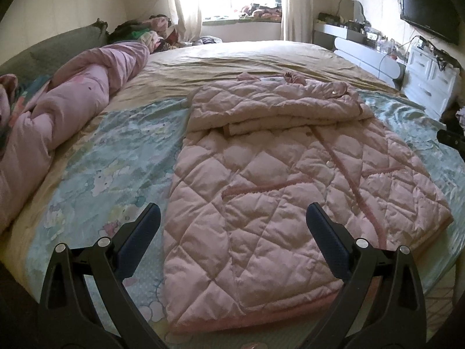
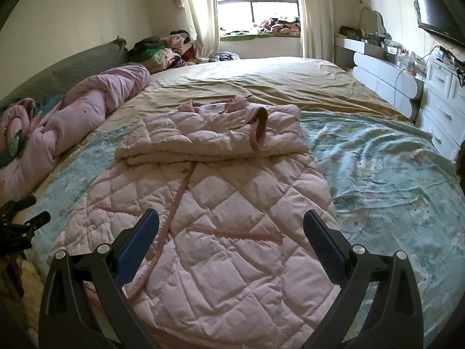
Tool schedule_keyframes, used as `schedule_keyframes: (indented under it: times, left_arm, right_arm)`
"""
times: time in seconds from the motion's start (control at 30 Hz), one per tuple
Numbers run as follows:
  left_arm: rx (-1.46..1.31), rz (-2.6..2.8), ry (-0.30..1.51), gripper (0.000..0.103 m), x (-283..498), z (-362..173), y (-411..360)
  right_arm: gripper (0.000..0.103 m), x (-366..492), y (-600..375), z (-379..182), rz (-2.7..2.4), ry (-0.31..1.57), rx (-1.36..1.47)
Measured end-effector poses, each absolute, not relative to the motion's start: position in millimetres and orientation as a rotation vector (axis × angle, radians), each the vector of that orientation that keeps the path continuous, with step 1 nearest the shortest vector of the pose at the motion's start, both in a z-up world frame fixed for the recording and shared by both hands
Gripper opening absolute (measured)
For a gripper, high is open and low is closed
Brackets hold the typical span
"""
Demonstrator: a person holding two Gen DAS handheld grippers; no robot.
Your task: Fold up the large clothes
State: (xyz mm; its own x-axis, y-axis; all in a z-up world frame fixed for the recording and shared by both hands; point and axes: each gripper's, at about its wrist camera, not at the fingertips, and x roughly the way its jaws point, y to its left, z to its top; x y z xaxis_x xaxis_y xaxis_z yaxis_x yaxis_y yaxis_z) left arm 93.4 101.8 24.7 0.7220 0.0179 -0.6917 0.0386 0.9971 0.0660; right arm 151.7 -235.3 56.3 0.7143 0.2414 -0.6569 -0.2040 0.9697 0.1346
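Observation:
A pink quilted coat [image 1: 279, 180] lies flat on the bed, hem toward me, collar at the far end. Both sleeves are folded across its chest in a thick band [image 2: 203, 139]. My left gripper [image 1: 232, 218] hovers open above the coat's near left hem with nothing between its fingers. My right gripper [image 2: 231, 224] hovers open over the coat's lower middle, also holding nothing. The left gripper's black frame [image 2: 17, 221] shows at the left edge of the right wrist view; the right gripper's tip [image 1: 449, 138] peeks in at the right edge of the left wrist view.
The bed carries a pale blue cartoon-print sheet [image 2: 377, 180] and a tan sheet [image 2: 261, 84] farther back. A rolled pink duvet [image 1: 58, 110] lies along the left side. White drawers [image 2: 441, 104] and a desk stand to the right, a TV [image 1: 427, 8] on the wall.

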Motion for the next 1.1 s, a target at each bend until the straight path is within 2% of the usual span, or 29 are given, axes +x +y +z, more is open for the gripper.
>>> schedule_keyframes:
  times: [0.73,1.1]
  left_arm:
    - [0.028,0.051,0.908,0.094,87,-20,121]
    - [-0.151,0.061,1.042,0.094,92,-51,158]
  right_arm:
    - [0.099,145,-278,8,0.194,0.844,0.06]
    - [0.099,139,-302,-17,0.164,0.902,0.076]
